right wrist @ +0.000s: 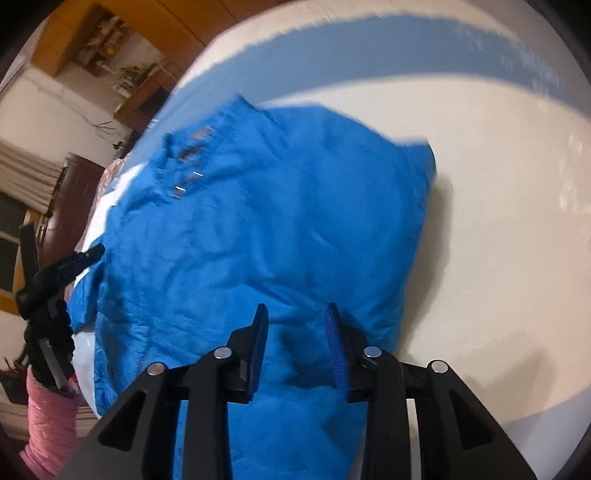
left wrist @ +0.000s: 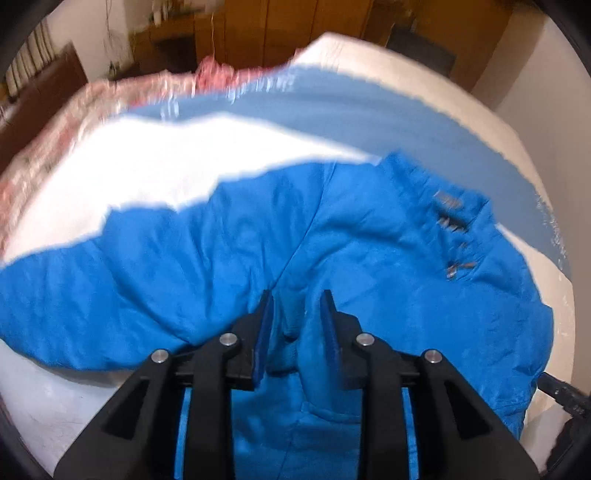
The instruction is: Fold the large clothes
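Observation:
A bright blue padded jacket (left wrist: 369,240) lies crumpled on a white bed sheet (left wrist: 184,166). My left gripper (left wrist: 296,295) points down at its near edge. The pads stand a little apart, and a loose ridge of blue cloth rises between them. In the right wrist view the same jacket (right wrist: 277,221) fills the middle. My right gripper (right wrist: 297,310) is at its near hem, and bunched cloth fills the gap between the pads. The left gripper (right wrist: 55,273) shows at the left edge, held by a gloved hand with a pink sleeve (right wrist: 48,424).
The white sheet (right wrist: 498,221) carries a broad dull-blue stripe (left wrist: 369,110) beyond the jacket. A pink patterned quilt (left wrist: 55,147) lies along the bed's far left. Wooden cupboards (left wrist: 295,29) stand behind the bed. Small silver fastenings (left wrist: 454,221) mark the jacket's right part.

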A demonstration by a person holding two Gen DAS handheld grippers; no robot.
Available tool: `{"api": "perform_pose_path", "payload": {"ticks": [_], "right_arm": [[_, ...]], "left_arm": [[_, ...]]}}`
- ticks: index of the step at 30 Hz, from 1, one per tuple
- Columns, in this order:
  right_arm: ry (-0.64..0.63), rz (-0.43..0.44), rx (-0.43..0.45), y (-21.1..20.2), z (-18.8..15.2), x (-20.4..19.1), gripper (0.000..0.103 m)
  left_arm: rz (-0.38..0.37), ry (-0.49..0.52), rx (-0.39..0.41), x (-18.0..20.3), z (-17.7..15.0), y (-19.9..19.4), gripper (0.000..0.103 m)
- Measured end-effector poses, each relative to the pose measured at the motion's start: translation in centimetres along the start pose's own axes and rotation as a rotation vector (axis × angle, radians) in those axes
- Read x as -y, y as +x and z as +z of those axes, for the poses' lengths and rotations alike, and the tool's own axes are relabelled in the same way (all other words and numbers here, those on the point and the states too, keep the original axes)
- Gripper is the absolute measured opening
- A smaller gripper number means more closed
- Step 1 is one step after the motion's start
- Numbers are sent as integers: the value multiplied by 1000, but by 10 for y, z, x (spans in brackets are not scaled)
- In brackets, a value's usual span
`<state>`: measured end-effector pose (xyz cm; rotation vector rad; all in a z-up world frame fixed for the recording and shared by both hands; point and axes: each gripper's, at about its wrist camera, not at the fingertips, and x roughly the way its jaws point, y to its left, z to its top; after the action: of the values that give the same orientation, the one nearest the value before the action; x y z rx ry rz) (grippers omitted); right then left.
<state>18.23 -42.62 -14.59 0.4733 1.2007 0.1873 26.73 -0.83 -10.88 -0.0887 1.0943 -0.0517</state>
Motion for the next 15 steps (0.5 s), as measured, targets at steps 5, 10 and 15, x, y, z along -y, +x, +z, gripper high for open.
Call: {"api": "perform_pose_path", "payload": {"ticks": [5,10,15], "right_arm": [[-21,9,-28,11,-5,-31,33],[22,-79,-100,53,-15,-28,32],[55,-100,-95,61,-18,-28,32]], "left_arm": [[-111,74,-55,28,-11,1,28],[-96,113,-152,34,-29,52,29],[-123,135,-151,32,-27,50,28]]}}
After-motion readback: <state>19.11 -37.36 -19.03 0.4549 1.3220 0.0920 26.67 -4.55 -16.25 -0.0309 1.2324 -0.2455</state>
